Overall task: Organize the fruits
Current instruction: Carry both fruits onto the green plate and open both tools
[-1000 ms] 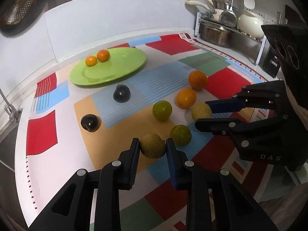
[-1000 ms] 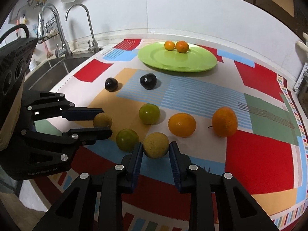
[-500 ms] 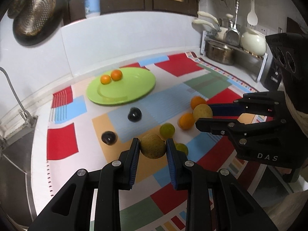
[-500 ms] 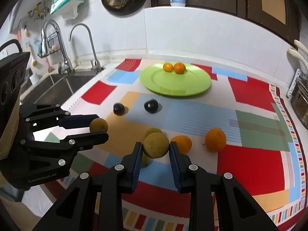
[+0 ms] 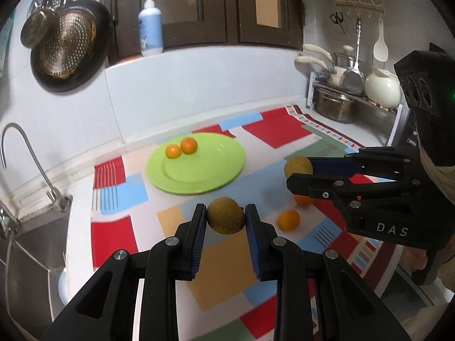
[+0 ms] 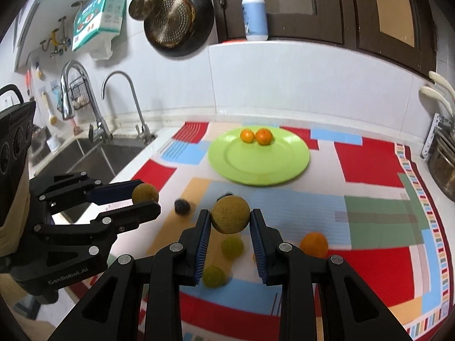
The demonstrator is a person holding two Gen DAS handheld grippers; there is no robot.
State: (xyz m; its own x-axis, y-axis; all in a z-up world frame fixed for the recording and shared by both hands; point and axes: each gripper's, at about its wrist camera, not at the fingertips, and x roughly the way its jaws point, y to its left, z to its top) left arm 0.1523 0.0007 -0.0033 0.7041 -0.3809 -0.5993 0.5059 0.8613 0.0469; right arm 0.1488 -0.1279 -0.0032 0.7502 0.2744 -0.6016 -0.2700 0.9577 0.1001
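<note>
My left gripper (image 5: 226, 217) is shut on a brownish-yellow round fruit (image 5: 226, 215), held in the air above the patchwork cloth. My right gripper (image 6: 230, 221) is shut on a second brownish-yellow fruit (image 6: 231, 217), also lifted. Each gripper shows in the other's view: the right one (image 5: 297, 170) with its fruit (image 5: 298, 165), the left one (image 6: 146, 199) with its fruit (image 6: 145, 192). A green plate (image 6: 273, 170) lies farther back with two small oranges (image 6: 257, 136). Below on the cloth lie an orange (image 6: 314, 244), two green fruits (image 6: 232, 246), and a dark plum (image 6: 182, 206).
A sink (image 6: 93, 159) with two taps (image 6: 82, 96) lies left of the cloth. Pots on a rack (image 5: 349, 91) stand at the back right. Pans (image 6: 176, 20) hang on the wall, and a pump bottle (image 6: 254, 14) stands on the ledge behind.
Both grippers have risen off the cloth, each carrying its brownish-yellow fruit. The views have tilted up, and the fruits left on the cloth now lie lower and farther away.
</note>
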